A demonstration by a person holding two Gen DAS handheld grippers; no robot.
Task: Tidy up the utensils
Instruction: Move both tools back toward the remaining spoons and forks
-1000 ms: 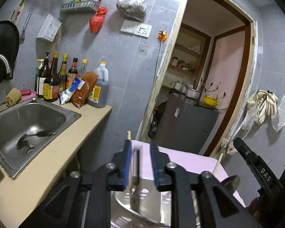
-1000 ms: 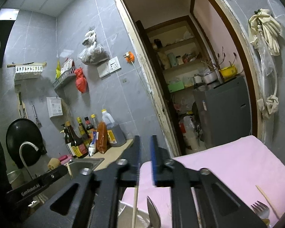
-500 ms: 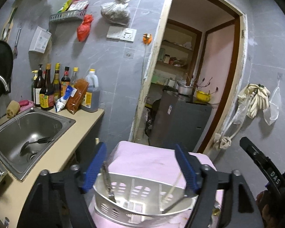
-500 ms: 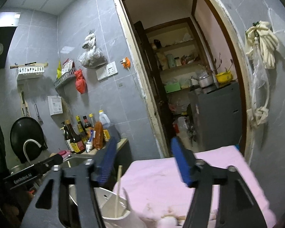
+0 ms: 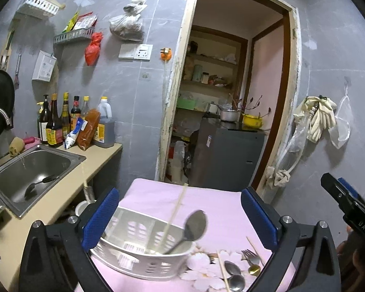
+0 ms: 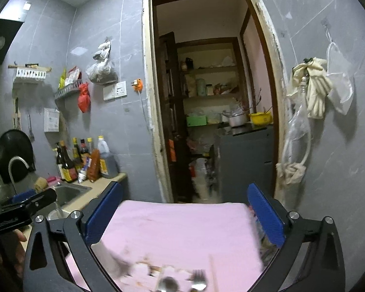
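Note:
A white slotted basket (image 5: 124, 260) stands on the pink cloth (image 5: 221, 209) in the left wrist view, holding a steel spoon (image 5: 194, 226) and a chopstick (image 5: 175, 214) that lean against its rim. My left gripper (image 5: 180, 219) hangs above and behind the basket, its jaws opening wide with nothing gripped. To the right of the basket lie loose spoons (image 5: 233, 275), a fork (image 5: 249, 255) and chopsticks (image 5: 222, 270). My right gripper (image 6: 185, 215) is also opening wide over the pink cloth (image 6: 182, 228), empty; a blurred fork (image 6: 198, 279) and spoon (image 6: 169, 284) lie below it.
On the left, a counter holds a steel sink (image 5: 34, 168) with a ladle in it, and bottles (image 5: 58, 121) stand at the wall. An open doorway (image 5: 226, 97) with shelves and a grey cabinet (image 5: 228, 155) lies behind the table. Gloves (image 5: 321, 116) hang on the right wall.
Both grippers went from nearly shut on utensils over the basket to wide open. They pulled back and up; the spoon and chopstick now rest in the basket.

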